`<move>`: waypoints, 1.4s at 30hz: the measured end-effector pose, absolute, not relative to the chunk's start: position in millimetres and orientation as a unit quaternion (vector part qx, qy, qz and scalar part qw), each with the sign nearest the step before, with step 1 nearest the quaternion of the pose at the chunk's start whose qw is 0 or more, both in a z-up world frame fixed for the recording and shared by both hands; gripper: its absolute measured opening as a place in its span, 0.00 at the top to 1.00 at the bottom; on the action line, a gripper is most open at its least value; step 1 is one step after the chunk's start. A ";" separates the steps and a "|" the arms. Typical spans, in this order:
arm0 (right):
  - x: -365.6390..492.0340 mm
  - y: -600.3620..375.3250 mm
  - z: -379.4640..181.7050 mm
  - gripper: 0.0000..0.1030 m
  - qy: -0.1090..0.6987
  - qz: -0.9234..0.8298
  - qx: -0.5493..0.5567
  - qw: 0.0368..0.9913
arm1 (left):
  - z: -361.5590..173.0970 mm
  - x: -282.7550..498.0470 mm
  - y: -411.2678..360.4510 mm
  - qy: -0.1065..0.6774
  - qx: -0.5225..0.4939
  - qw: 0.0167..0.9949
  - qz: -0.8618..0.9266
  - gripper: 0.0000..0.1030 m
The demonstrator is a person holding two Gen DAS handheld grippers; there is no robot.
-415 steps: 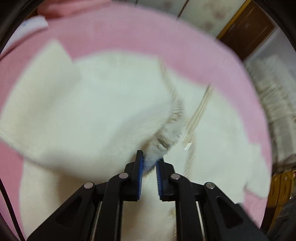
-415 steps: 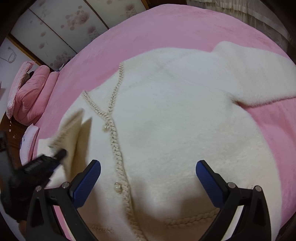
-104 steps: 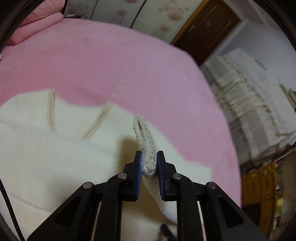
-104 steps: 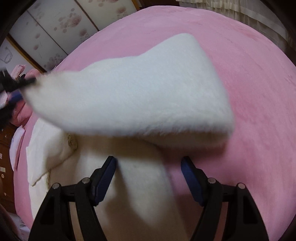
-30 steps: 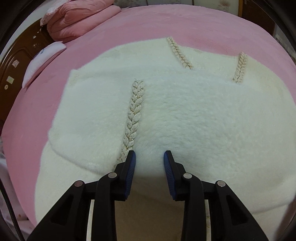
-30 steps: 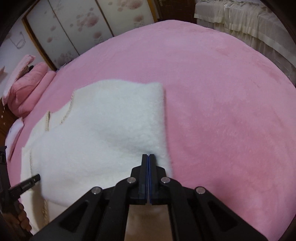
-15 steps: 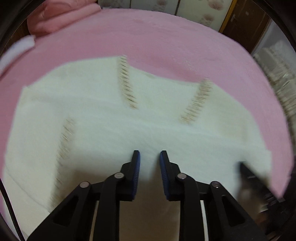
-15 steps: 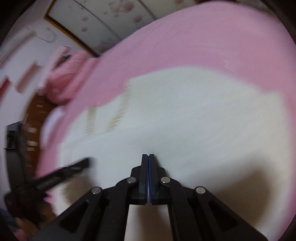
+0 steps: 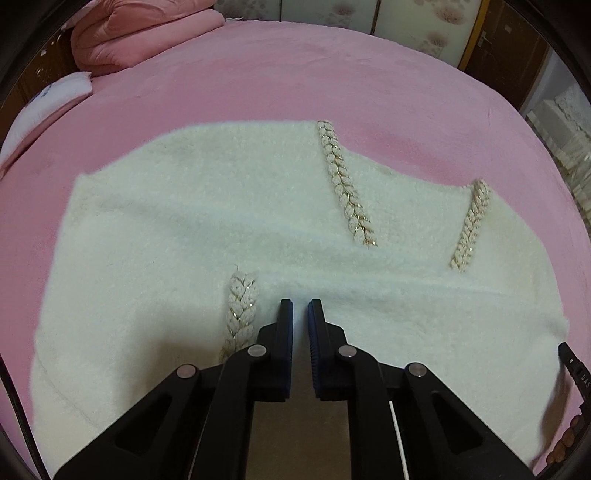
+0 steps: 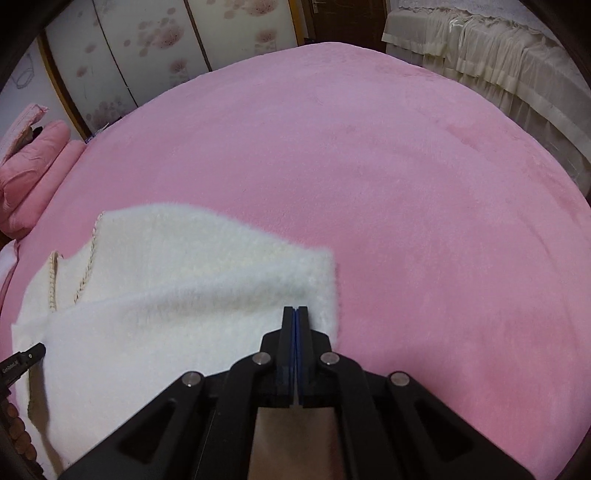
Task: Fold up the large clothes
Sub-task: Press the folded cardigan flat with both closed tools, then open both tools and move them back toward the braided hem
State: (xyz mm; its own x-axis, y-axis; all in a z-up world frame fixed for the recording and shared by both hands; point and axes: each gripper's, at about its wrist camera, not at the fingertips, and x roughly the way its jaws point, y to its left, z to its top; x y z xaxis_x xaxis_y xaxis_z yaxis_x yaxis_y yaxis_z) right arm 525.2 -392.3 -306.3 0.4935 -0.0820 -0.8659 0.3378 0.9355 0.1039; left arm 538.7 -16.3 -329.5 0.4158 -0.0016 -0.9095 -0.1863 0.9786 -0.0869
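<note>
Bedroom, round bed with a pink plush cover (image 10: 406, 166); sliding closet panels with a floral print (image 10: 155, 48) behind it, cream ruffled curtain (image 10: 498, 66) on the right in the right wrist view, pink folded duvet (image 9: 140, 33) and a white pillow (image 9: 44, 110) at the bed's far left edge in the left wrist view. The cream fuzzy knit cardigan with braided gold-thread trim (image 9: 207, 221) lies folded on the bed cover, several layers stacked; three braided trim strips show on top, one just left of the left tongs (image 9: 300, 306), two further out to the right. Left tongs: narrow gap, fingers not touching each other, tips over the folded edge of the top layer, nothing visibly pinched between them. Right tongs (image 10: 295, 314): fingers pressed together at the cardigan's (image 10: 177, 295) right edge, near its corner, with no cloth showing between the blue pads, so cannot tell whether they grip any of it. Each view catches the black tip of the other tool at the frame edge, beside the near edge of the cardigan. Fabric under the right tongs has a shallow raised ridge running left; the rest lies flat.
</note>
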 end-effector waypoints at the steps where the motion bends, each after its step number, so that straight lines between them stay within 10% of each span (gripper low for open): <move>1: 516.8 -402.7 -305.9 1.00 0.488 -0.121 0.146 0.852 | -328.2 536.5 -16.9 0.539 -0.086 0.836 0.053 0.92; 20: 391.4 -391.7 -282.7 1.00 0.568 -0.174 0.188 0.782 | -309.0 432.6 -19.4 0.581 -0.058 0.811 0.034 0.88; 27: 369.8 -360.9 -259.1 1.00 0.578 -0.150 0.192 0.779 | -302.2 422.2 -9.8 0.615 -0.022 0.788 0.026 0.58; 31: 366.1 -319.7 -249.4 0.97 0.588 -0.144 0.156 0.780 | -297.3 416.7 -9.0 0.628 -0.012 0.779 -0.003 0.17; 33: 368.3 -297.9 -245.3 0.96 0.594 -0.135 0.140 0.781 | -291.6 409.5 -9.3 0.632 0.001 0.775 -0.022 0.17; 35: 365.4 -276.6 -239.6 0.81 0.600 -0.117 0.124 0.781 | -288.1 404.8 -8.0 0.643 0.004 0.765 -0.031 0.15; 37: 360.0 -255.8 -233.9 0.18 0.602 -0.110 0.104 0.784 | -282.1 396.9 -4.8 0.655 -0.005 0.754 -0.054 0.09; 42: 355.3 -214.7 -222.7 0.12 0.588 -0.097 0.063 0.800 | -267.8 377.6 3.2 0.653 0.013 0.752 -0.091 0.09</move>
